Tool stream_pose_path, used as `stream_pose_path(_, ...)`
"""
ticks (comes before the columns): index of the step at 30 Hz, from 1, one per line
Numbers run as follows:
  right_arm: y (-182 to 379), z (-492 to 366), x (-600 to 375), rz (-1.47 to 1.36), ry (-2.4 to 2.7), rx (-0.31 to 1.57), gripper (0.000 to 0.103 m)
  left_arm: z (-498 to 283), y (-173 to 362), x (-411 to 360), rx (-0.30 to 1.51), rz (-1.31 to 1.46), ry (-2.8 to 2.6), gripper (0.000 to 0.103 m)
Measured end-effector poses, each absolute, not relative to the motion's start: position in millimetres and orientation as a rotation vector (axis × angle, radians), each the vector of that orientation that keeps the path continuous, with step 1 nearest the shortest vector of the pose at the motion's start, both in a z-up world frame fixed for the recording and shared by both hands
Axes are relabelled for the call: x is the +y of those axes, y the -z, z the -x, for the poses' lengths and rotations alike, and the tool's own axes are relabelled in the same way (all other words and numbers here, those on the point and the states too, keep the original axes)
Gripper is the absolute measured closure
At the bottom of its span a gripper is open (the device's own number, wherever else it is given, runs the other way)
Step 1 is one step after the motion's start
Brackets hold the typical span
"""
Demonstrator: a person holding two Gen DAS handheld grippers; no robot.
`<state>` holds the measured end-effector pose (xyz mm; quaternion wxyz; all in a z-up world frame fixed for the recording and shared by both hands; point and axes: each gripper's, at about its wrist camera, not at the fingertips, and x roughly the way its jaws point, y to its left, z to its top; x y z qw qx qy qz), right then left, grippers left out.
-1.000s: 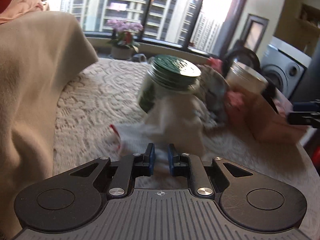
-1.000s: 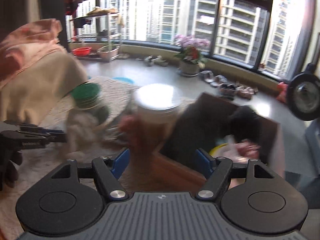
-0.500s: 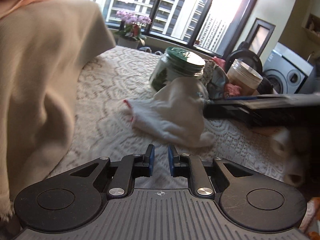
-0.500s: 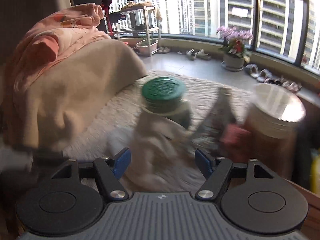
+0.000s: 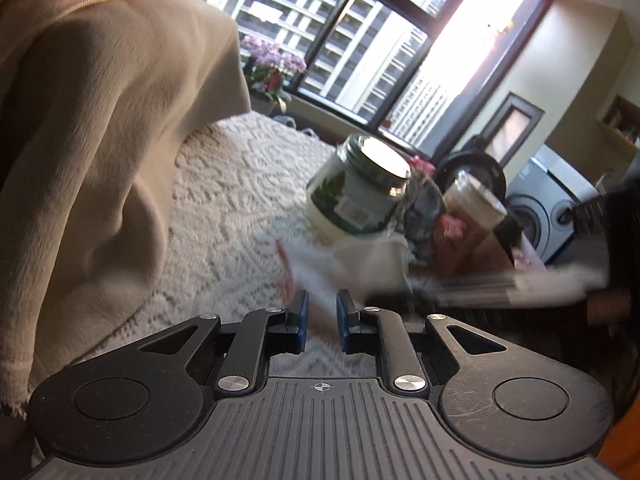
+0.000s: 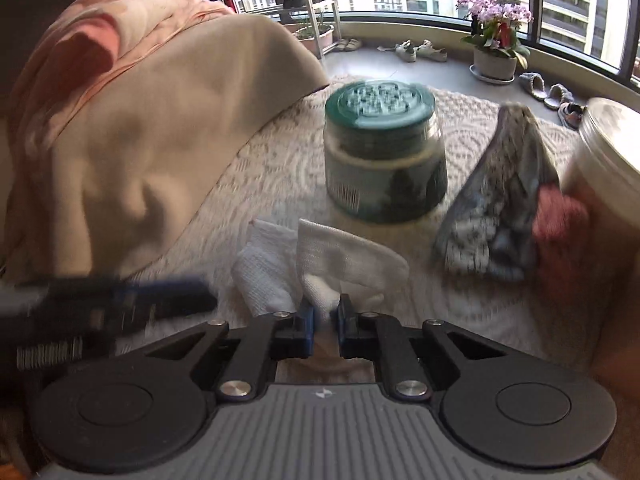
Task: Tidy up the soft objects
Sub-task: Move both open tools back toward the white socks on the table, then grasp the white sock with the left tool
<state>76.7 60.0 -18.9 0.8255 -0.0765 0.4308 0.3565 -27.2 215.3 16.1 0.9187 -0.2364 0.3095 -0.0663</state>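
Observation:
A white sock [image 6: 348,256] lies crumpled on the lace-covered table [image 6: 280,160], in front of a green-lidded jar [image 6: 384,168]. My right gripper [image 6: 325,312] is closing its jaws, and its pads pinch the near edge of the sock. In the left wrist view the sock [image 5: 360,264] is a blur just past my left gripper [image 5: 322,308], which is shut with nothing clearly between its fingers. The left gripper [image 6: 120,300] shows as a dark blur left of the sock. A grey patterned sock [image 6: 504,200] and a red one [image 6: 560,220] lean right of the jar.
A big beige cloth [image 5: 100,140] with pink fabric [image 6: 80,40] on top fills the left side. A white-lidded jar [image 6: 608,148] and a brown box [image 5: 492,252] stand at the right. Beyond are windows, a flower pot [image 6: 496,64] and a washing machine [image 5: 536,208].
My right gripper swung left from the box to the white sock, dropped and shut on its edge. The left gripper stayed shut, shifted and rolled; the sock now blurs near its tips.

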Motion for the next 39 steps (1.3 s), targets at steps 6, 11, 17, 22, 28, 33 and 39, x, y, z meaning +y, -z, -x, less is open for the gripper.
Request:
stream_pose_path(6, 16.7, -50.6, 41.1, 0.149, -0.804, 0.929, 0.092, 12.9, -28.0, 189.0, 0.616, 0.452, 0.192, 0.086)
stream_pose_path(11, 13.0, -42.8, 27.1, 0.151, -0.820, 0.926, 0.092, -4.5, -20.3, 161.5, 0.671, 0.373, 0.213, 0.086)
stream_pose_path(17, 13.4, -37.5, 11.7, 0.175, -0.783, 0.881, 0.078, -8.8, -6.7, 145.9, 0.727, 0.281, 0.201, 0.086)
stream_pose_path(22, 14.5, -35.0, -3.3, 0.226, -0.698, 0.798, 0.053, -6.6, -10.1, 147.0, 0.726, 0.240, 0.186, 0.086)
stream_pose_path(28, 13.6, -42.3, -32.4, 0.167, -0.651, 0.786, 0.047, 5.9, -25.3, 162.0, 0.686, 0.242, 0.136, 0.086)
stream_pose_path(33, 6.5, -45.7, -42.7, 0.163, -0.638, 0.760, 0.044, 21.9, -26.2, 167.7, 0.716, 0.261, 0.153, 0.086)
stream_pose_path(39, 11.0, -41.7, -53.0, 0.155, -0.599, 0.760, 0.042, 32.4, -25.6, 175.4, 0.715, 0.303, 0.161, 0.086)
